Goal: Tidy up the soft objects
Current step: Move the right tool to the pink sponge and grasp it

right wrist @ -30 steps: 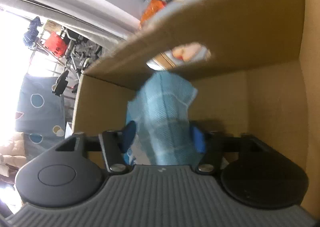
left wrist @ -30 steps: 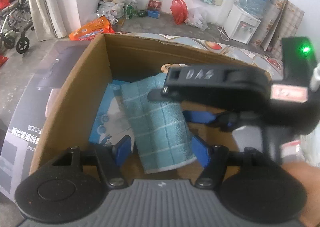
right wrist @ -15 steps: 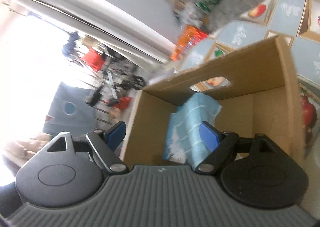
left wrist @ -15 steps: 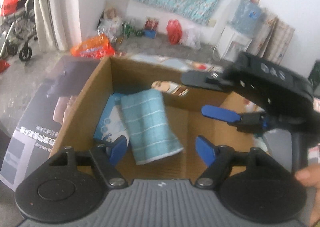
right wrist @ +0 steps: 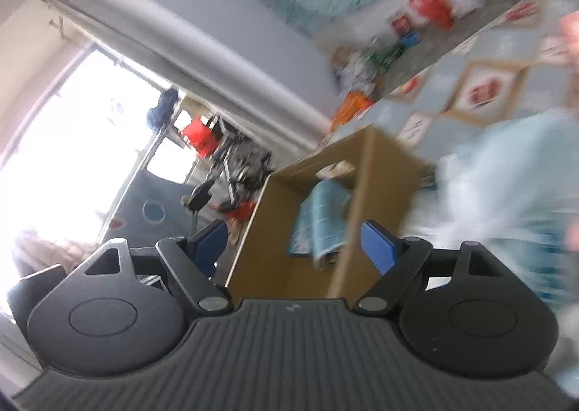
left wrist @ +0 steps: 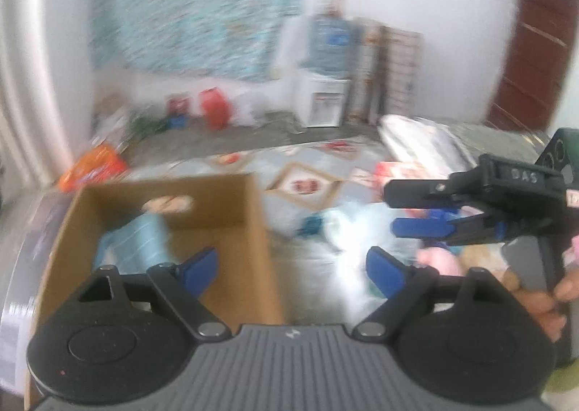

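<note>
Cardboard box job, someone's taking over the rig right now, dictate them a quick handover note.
Left claw: open, empty, above the box's right wall.
Right claw: open, empty, out of the box.
Done: blue towel lies inside the box, against its far wall.
Left: a blurred heap of soft things on the mat right of the box, pale blue and pink among them. Both views are smeared, so identify pieces once the claws steady.

towel (left wrist: 139, 242) in box (left wrist: 258, 230), toys (left wrist: 347, 226) right
</note>
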The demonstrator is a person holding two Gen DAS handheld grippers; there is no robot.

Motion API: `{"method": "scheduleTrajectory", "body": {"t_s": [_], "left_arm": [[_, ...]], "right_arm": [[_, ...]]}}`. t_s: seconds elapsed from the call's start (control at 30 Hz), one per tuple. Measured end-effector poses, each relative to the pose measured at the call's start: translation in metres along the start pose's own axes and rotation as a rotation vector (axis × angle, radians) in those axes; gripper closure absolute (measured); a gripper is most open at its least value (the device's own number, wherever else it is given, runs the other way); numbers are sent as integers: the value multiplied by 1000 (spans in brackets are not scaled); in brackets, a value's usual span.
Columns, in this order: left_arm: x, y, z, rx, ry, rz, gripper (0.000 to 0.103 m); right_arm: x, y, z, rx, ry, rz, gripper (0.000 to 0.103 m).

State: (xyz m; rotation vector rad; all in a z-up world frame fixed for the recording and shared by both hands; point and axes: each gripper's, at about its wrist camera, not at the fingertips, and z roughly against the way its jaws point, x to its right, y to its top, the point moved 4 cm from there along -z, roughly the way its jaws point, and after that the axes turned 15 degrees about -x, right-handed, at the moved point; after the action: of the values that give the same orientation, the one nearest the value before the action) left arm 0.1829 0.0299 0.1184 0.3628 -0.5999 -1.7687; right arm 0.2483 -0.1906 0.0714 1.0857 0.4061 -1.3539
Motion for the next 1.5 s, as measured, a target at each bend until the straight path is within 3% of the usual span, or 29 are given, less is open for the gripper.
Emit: {"method": "scheduleTrajectory", "body": {"t_s": [0.27, 0.47, 0.6, 0.77, 1.0, 1.2, 1.37, 1.4, 1.5], "left_arm": [[115, 35, -38, -17, -26, -246, 9], [184, 67, -92, -45, -68, -324, 10], [214, 90, -135, -127, -109, -312, 21], [228, 118, -185, -271, -241, -163, 26], [236, 143, -236, -375, -298, -27, 28], [241, 147, -271, -472, -364, 31, 30], [242, 147, -283, -487, -366, 48, 40], [243, 147, -283, -486, -367, 44, 45], [246, 146, -281, -478, -347, 24, 47]], "right_arm": [[79, -5, 154, 243, -133, -77, 18], [168, 5, 199, 309, -151, -291, 17], [210, 21, 200, 332, -197, -335, 17], [245, 61, 194, 344, -254, -304, 20], [295, 108, 164, 248, -252, -313, 44], [306, 106, 145, 164, -203, -331, 51], [302, 97, 139, 119, -159, -320, 65], [299, 95, 138, 115, -150, -318, 66], [293, 90, 137, 117, -156, -303, 67]]}}
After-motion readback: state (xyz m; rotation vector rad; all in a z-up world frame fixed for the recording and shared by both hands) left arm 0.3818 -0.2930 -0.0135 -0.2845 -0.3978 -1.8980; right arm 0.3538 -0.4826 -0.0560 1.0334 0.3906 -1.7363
